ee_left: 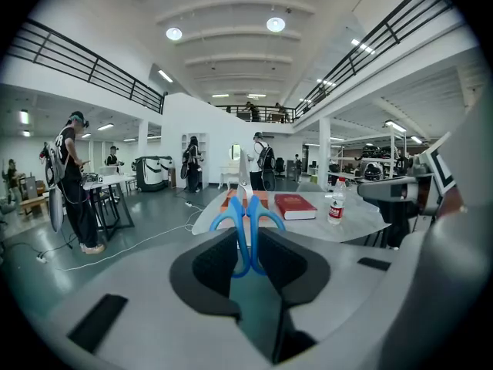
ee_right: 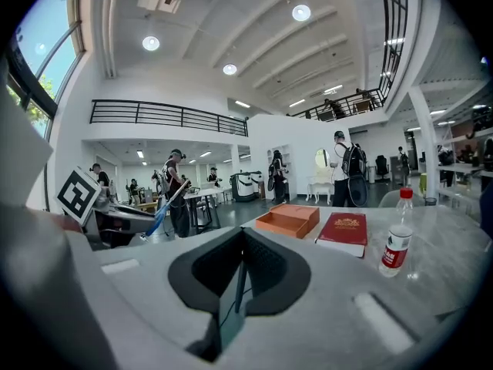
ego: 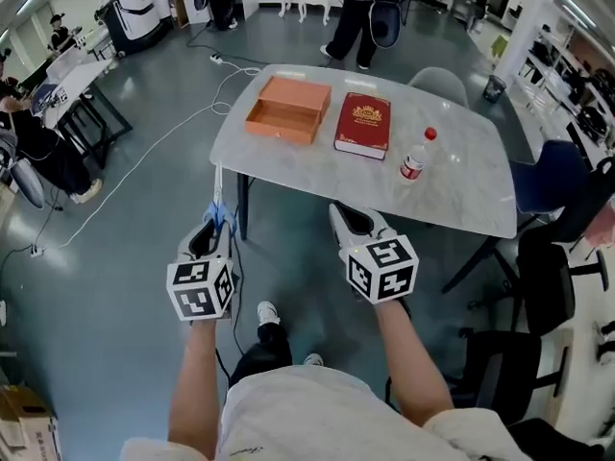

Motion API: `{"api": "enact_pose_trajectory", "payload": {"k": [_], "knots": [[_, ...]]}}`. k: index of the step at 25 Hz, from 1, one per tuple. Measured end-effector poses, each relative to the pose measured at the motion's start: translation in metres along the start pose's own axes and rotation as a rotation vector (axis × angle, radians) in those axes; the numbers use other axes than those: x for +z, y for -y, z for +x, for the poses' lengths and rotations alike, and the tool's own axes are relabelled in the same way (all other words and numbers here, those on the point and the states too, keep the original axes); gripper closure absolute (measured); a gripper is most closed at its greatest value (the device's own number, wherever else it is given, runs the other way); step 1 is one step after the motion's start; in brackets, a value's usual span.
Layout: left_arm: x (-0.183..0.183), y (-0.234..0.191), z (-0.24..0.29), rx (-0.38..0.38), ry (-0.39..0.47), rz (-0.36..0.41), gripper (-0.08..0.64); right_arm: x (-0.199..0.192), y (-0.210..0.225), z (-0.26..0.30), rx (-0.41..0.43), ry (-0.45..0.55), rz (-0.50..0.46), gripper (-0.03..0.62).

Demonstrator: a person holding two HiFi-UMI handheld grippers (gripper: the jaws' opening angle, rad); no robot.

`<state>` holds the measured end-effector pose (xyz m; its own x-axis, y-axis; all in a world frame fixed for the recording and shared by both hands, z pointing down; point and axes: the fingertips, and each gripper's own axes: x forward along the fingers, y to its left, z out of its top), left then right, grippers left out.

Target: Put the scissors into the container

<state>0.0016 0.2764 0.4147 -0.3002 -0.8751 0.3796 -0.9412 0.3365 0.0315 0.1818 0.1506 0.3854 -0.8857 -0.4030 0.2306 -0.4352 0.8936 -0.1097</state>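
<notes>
Blue-handled scissors (ee_left: 246,226) stand upright between the jaws of my left gripper (ee_left: 248,247), which is shut on the handles, with the blades pointing up. In the head view the left gripper (ego: 217,222) hovers off the table's near left corner, and the scissors (ego: 218,200) stick out ahead of it. The orange open container (ego: 286,109) lies on the far left part of the white table (ego: 461,195). It also shows in the right gripper view as the orange container (ee_right: 289,220). My right gripper (ego: 349,221) is shut and empty just before the table's near edge.
A red book (ego: 363,123) lies right of the container, and a water bottle (ego: 416,157) stands nearer the right. Black chairs (ego: 538,286) crowd the table's right side. A white cable (ego: 144,157) runs across the floor at left. People stand far off.
</notes>
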Motion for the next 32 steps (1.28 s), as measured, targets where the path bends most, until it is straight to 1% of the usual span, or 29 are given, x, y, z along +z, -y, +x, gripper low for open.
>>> {"api": "enact_pose_trajectory", "payload": {"k": [10, 15, 23, 32], "knots": [[0.018, -0.045, 0.075, -0.032, -0.026, 0.006, 0.48, 0.009, 0.017, 0.085, -0.023, -0.034, 0.006, 0.588], [0.034, -0.067, 0.111, -0.06, -0.032, 0.012, 0.48, 0.022, 0.023, 0.123, -0.047, -0.046, 0.001, 0.588], [0.055, -0.103, 0.159, -0.104, -0.038, 0.011, 0.48, 0.038, 0.032, 0.177, -0.094, -0.068, 0.001, 0.588], [0.066, -0.145, 0.203, -0.134, -0.045, 0.012, 0.48, 0.045, 0.034, 0.235, -0.127, -0.085, 0.007, 0.588]]}}
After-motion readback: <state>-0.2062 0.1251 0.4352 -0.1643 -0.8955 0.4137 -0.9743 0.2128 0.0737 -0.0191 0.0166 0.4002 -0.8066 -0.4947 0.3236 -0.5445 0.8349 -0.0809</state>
